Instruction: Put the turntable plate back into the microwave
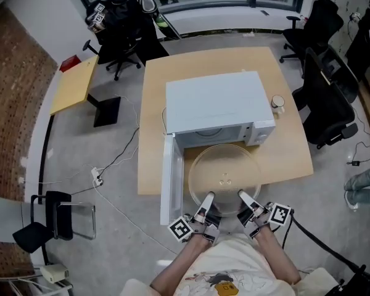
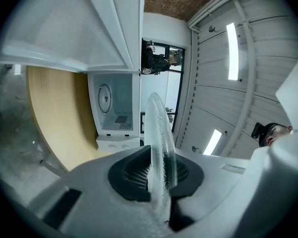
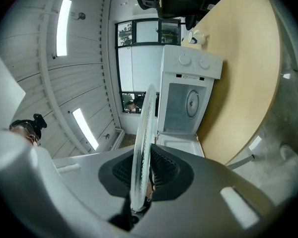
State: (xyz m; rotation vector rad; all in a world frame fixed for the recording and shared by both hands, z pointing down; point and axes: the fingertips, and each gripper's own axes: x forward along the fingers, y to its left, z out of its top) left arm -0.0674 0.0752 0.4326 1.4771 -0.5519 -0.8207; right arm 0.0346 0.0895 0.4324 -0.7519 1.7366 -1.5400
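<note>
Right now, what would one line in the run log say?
plate: in front of open microwave | left gripper: shut on plate | right gripper: shut on plate

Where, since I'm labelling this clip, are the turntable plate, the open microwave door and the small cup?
turntable plate (image 1: 225, 176): head view, middle of the glass disc.
microwave door (image 1: 168, 184): head view, middle of the open panel.
cup (image 1: 277, 102): head view, its open top.
</note>
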